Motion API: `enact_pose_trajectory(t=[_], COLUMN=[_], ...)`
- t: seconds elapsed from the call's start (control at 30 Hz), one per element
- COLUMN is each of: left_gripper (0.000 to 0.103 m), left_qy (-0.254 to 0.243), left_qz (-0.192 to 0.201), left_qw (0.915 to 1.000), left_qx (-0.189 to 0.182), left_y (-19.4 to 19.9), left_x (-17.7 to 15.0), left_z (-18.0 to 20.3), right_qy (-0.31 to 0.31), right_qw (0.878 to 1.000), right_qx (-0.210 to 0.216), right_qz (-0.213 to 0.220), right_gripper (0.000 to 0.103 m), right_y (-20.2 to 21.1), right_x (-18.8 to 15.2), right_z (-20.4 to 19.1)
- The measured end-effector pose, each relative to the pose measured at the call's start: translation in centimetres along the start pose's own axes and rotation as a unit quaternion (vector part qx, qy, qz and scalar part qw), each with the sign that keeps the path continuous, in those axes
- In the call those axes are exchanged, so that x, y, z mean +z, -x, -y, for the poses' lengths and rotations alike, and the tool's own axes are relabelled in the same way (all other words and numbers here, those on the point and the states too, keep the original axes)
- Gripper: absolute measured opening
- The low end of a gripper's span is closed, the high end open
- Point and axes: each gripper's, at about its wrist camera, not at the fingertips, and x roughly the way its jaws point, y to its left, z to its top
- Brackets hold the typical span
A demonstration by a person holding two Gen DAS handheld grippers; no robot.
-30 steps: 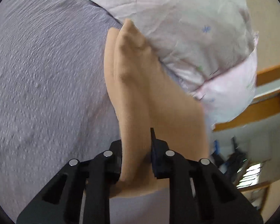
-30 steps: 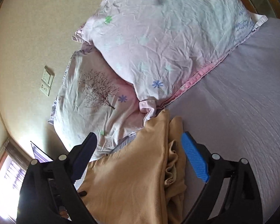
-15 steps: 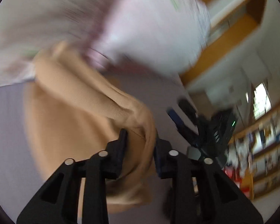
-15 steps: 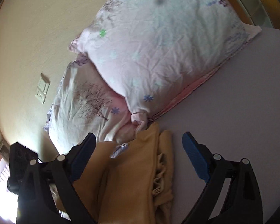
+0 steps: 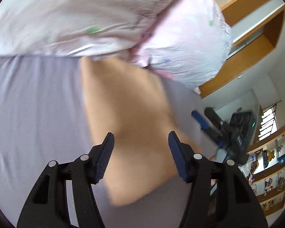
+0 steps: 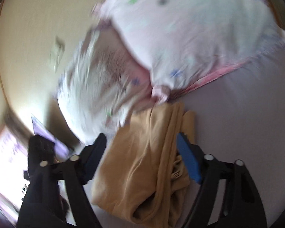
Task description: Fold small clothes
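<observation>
A tan garment (image 5: 131,125) lies folded on the lilac bed sheet (image 5: 36,114), its far end against the pillows. My left gripper (image 5: 140,146) is open and empty just above its near part. In the right wrist view the same tan garment (image 6: 148,161) lies in folds between the open fingers of my right gripper (image 6: 140,148), which holds nothing. The right gripper also shows in the left wrist view (image 5: 205,121), beyond the garment's right edge. Both views are motion-blurred.
Two pale pink flowered pillows (image 5: 108,17) lie at the head of the bed, also in the right wrist view (image 6: 190,30). A wooden headboard (image 5: 243,43) and shelves (image 5: 271,174) are to the right. A cream wall with a switch plate (image 6: 57,51) is behind.
My left gripper has opened and let go of the tan garment, which now lies flat on the sheet. My right gripper stays open and has moved closer over the garment.
</observation>
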Motion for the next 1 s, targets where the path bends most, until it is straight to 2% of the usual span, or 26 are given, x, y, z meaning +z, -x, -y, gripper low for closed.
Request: enact_pose_trajectory(t=[0.1,0.2,0.27,0.3,0.33,0.4,0.5,0.53,0.6,0.63,0.67,0.7,0.77,0.8,0.83,0.93,0.97,1.0], left_gripper=[0.059,0.061,0.07,0.075,0.075,0.075,0.075,0.075,0.076,0.077,0.077,0.077,0.079,0.08,0.081,0.083,0.084,0.084], left_qy=[-0.02,-0.072,-0.107,-0.132,-0.148,-0.174,-0.186,-0.187,-0.188,-0.189,-0.191,-0.193,-0.195,-0.197,-0.2,-0.21,-0.214,-0.217], left_qz=[-0.002,0.006,0.013,0.016,0.015,-0.003,-0.013,-0.016,-0.023,-0.025,-0.027,-0.029,-0.031,-0.032,-0.033,-0.038,-0.039,-0.04], left_qw=[0.9997,0.9973,0.9941,0.9911,0.9889,0.9846,0.9822,0.9821,0.9819,0.9815,0.9811,0.9806,0.9802,0.9798,0.9791,0.9767,0.9758,0.9751], left_qx=[-0.012,-0.014,-0.012,-0.005,0.001,0.017,0.02,0.018,0.012,0.016,0.019,0.019,0.016,0.016,0.018,0.025,0.027,0.028], left_y=[0.7,-0.2,-0.1,-0.5,-0.7,-2.5,-3.5,-3.7,-4.2,-4.4,-4.6,-4.8,-4.8,-4.9,-5.0,-5.6,-5.8,-5.9], left_x=[-1.3,-2.8,-3.8,-4.3,-4.6,-5.1,-6.0,-6.3,-6.6,-6.7,-6.7,-6.8,-7.2,-7.3,-7.3,-7.9,-8.1,-8.3], left_z=[0.0,2.8,3.9,4.8,5.3,6.2,6.4,6.2,6.2,6.2,6.2,6.2,6.3,6.3,6.5,6.9,7.0,7.0], right_qy=[0.017,0.04,0.066,0.083,0.087,0.089,0.048,0.04,0.041,0.04,0.036,0.031,0.03,0.032,0.037,0.047,0.046,0.048], right_qw=[0.997,0.992,0.985,0.982,0.98,0.983,0.991,0.99,0.986,0.98,0.979,0.981,0.989,0.99,0.99,0.986,0.985,0.984], right_qx=[-0.057,-0.099,-0.124,-0.13,-0.137,-0.136,-0.12,-0.13,-0.156,-0.184,-0.19,-0.184,-0.143,-0.131,-0.128,-0.141,-0.137,-0.131], right_qz=[-0.043,-0.074,-0.103,-0.112,-0.116,-0.089,-0.036,-0.027,-0.05,-0.071,-0.068,-0.049,-0.035,-0.035,-0.039,-0.077,-0.096,-0.114], right_gripper=[0.052,0.048,0.032,0.014,0.011,0.008,0.005,0.002,0.004,0.012,0.017,0.022,0.03,0.047,0.058,0.057,0.053,0.03], right_y=[-2.8,-5.5,-7.4,-8.1,-8.0,-6.6,-3.1,-2.3,-2.5,-2.8,-2.4,-1.1,0.9,1.4,2.0,2.5,2.3,2.0], right_x=[1.2,1.7,1.3,0.8,0.6,0.7,1.6,1.7,1.6,1.2,1.1,0.9,0.6,0.3,-0.1,-1.9,-2.7,-3.6], right_z=[-0.9,-1.3,-1.5,-1.7,-1.9,-2.2,-1.8,-1.5,-0.9,-0.3,-0.2,-0.6,-2.0,-2.5,-3.2,-4.3,-4.1,-3.9])
